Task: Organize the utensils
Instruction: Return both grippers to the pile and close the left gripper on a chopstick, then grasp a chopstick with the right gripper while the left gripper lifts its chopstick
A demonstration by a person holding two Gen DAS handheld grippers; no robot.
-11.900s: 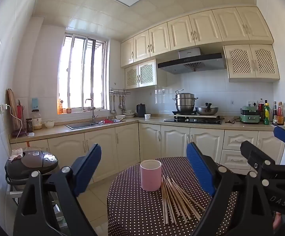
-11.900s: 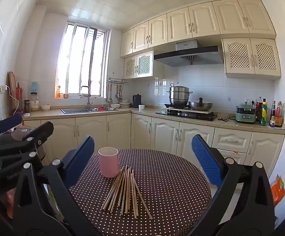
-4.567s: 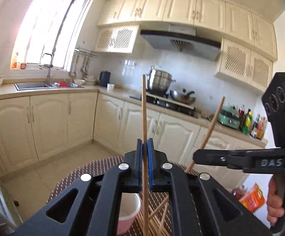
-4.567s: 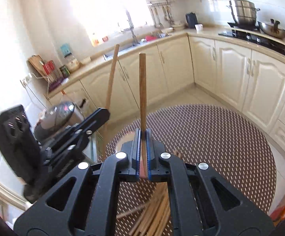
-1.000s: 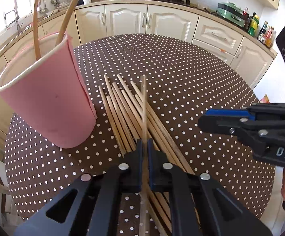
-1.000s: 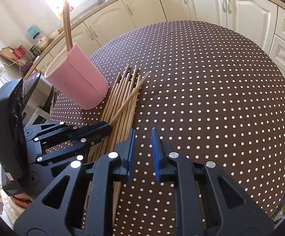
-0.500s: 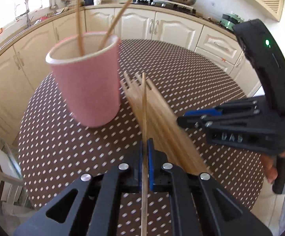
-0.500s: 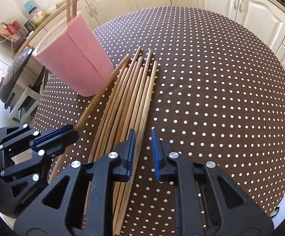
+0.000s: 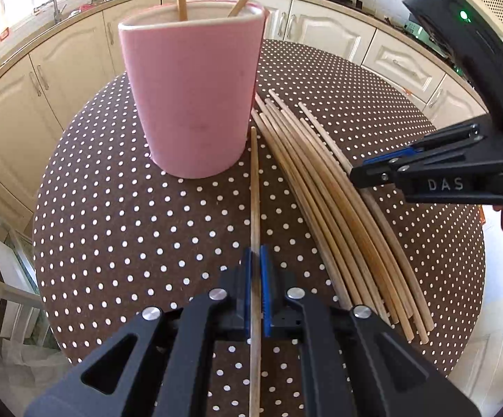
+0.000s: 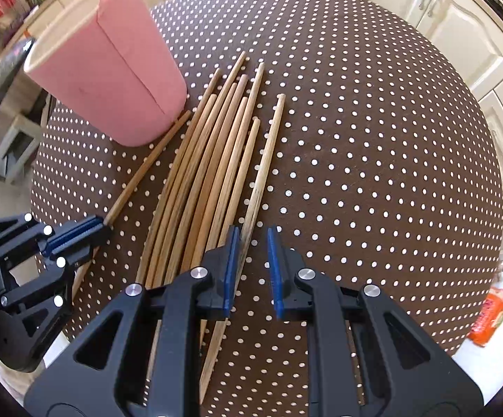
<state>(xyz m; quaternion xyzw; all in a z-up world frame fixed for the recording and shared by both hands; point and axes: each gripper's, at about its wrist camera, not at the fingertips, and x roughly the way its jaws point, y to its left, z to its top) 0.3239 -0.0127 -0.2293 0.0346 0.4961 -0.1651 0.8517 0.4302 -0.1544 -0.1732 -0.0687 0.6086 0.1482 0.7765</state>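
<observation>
One chopstick lifted, another lined up

The left tool [image 9: 255, 288], clamped on a chopstick [image 9: 254, 187], had raised it from the pile [image 10: 209, 173] beside the pink cup [image 9: 192, 90], which already held two. The right tool [image 10: 253, 267], narrowly parted, had dropped over the pile's outermost stick [image 10: 265, 160] on the table [image 10: 373, 139].

A round table [image 10: 373, 111] in brown polka-dot cloth carries an upright pink cup [image 9: 192, 87]; loose wooden chopsticks [image 10: 213, 160] lie just beside it.

Bright daylight, sharp focus, fisheye-bent edges, dark corners
</observation>
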